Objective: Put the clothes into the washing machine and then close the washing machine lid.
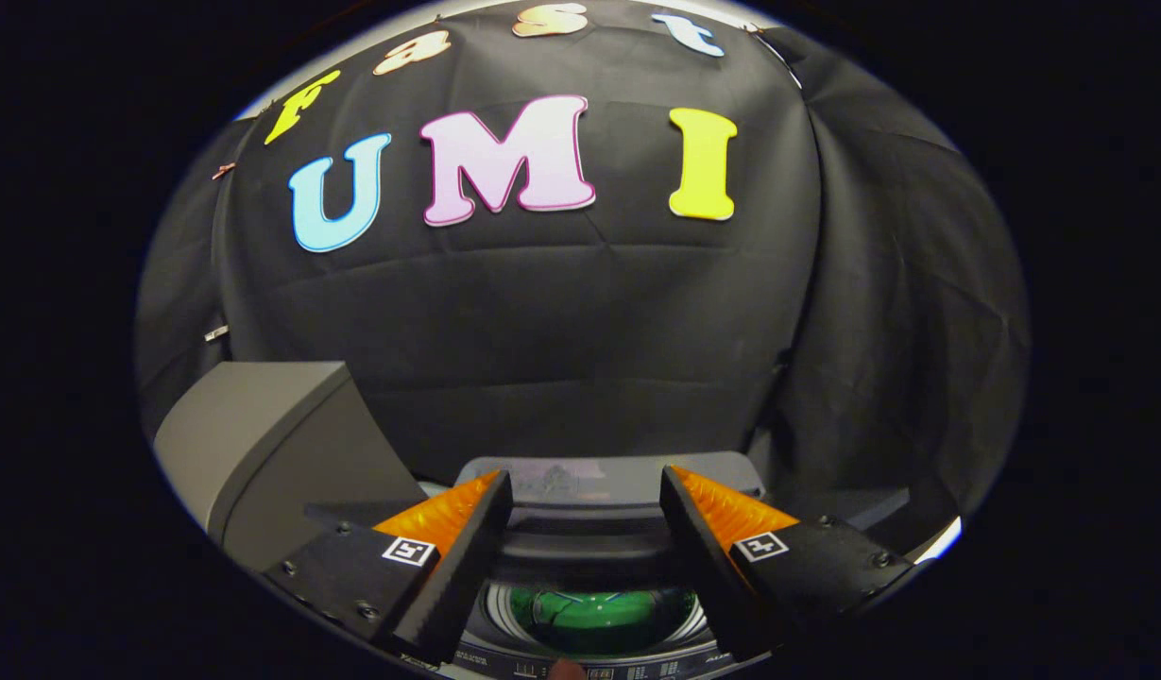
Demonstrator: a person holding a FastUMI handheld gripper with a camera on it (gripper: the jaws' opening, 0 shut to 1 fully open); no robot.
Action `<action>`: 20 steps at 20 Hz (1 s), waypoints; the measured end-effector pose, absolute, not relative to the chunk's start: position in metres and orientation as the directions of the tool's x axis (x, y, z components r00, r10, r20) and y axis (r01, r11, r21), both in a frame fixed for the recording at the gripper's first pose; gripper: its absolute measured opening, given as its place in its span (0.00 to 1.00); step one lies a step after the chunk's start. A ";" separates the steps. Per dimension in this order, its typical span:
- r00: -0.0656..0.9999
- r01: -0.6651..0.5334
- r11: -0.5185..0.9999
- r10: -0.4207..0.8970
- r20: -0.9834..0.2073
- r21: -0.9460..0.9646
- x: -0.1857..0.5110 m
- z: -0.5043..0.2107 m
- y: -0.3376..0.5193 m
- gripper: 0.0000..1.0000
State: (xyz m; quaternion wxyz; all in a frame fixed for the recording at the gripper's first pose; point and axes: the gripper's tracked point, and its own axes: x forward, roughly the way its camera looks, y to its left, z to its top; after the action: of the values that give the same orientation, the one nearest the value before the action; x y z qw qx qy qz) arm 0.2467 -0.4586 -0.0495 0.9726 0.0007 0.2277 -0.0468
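Note:
My gripper [585, 474] is open, its fingers wide apart with nothing between them. Below and between the fingers is the top of a small washing machine [589, 552], grey and dark. Its round opening [599, 614] shows green inside, which looks like a green cloth, though I cannot tell whether I see it through a clear lid. A grey panel [580, 477] of the machine rises just beyond the fingertips.
A grey box-shaped block [259, 444] stands to the left of the machine, close to the left finger. The booth's black cloth wall hangs right behind the machine. A small fingertip-like shape [567, 670] shows at the machine's near edge.

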 end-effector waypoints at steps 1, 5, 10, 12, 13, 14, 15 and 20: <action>0.881 0.094 0.995 -0.092 -0.464 -0.018 0.243 -0.062 -0.461 0.99; 0.827 0.108 0.994 -0.106 -0.552 -0.030 0.219 -0.111 -0.473 0.99; 0.769 0.115 0.993 -0.111 -0.630 -0.034 0.199 -0.156 -0.479 0.99; 0.759 0.108 0.993 -0.108 -0.642 -0.040 0.194 -0.163 -0.477 0.99; 0.759 0.104 0.994 -0.107 -0.642 -0.043 0.193 -0.163 -0.476 0.99; 0.764 0.099 0.994 -0.102 -0.637 -0.040 0.193 -0.159 -0.473 0.99; 0.772 0.097 0.995 -0.100 -0.627 -0.039 0.195 -0.152 -0.471 0.99; 0.849 0.082 0.997 -0.074 -0.523 -0.007 0.209 -0.094 -0.459 0.99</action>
State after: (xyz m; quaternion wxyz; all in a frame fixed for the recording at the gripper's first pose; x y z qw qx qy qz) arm 0.2086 -0.4587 -0.0943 0.9615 0.0076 0.2717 -0.0404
